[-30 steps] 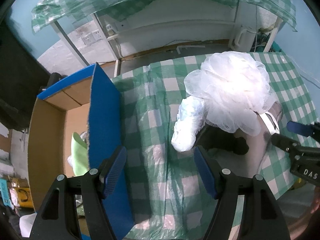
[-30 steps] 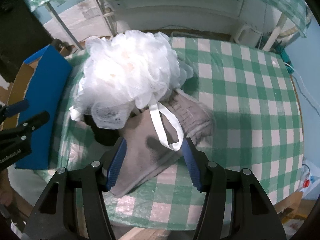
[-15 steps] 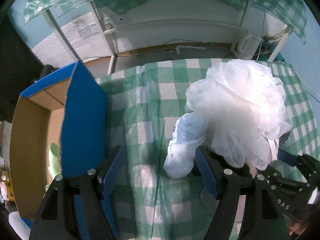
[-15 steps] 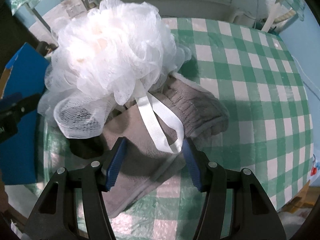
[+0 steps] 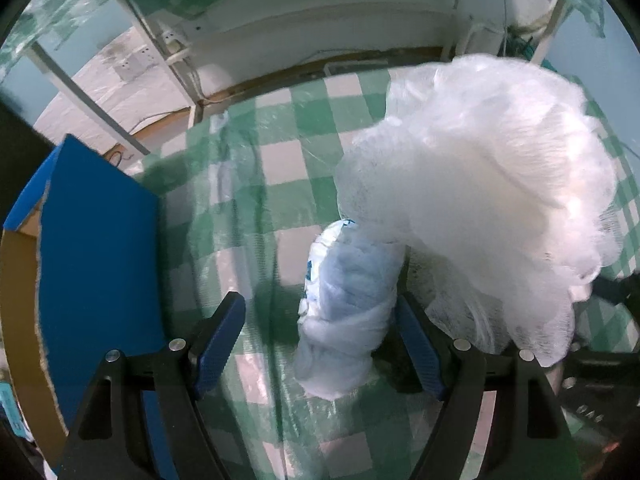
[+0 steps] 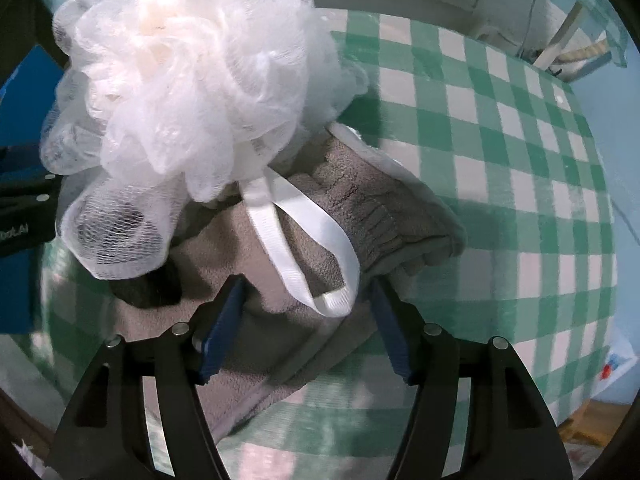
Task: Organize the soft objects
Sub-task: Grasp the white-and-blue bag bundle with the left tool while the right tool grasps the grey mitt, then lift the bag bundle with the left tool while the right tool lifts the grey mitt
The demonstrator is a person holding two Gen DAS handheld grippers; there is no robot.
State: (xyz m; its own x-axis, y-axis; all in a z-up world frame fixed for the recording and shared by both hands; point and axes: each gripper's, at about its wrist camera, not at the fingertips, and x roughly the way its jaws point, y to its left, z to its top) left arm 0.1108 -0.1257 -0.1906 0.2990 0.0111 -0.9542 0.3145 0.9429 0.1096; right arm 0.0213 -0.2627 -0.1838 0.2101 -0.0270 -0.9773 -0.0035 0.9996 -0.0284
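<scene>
Sponge [image 6: 192,92] lies on grey towel [image 6: 320,248]; my right gripper [image 6: 306,322] is opening around its white loop [image 6: 308,248], my left gripper [image 5: 320,344] stands wide around a pale bundle [image 5: 344,312].

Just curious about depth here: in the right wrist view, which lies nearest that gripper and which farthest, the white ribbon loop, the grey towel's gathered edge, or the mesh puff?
1. Ribbon loop, between the jaws.
2. Towel edge, just beyond, rightward.
3. Puff, farthest, upper left.
</scene>
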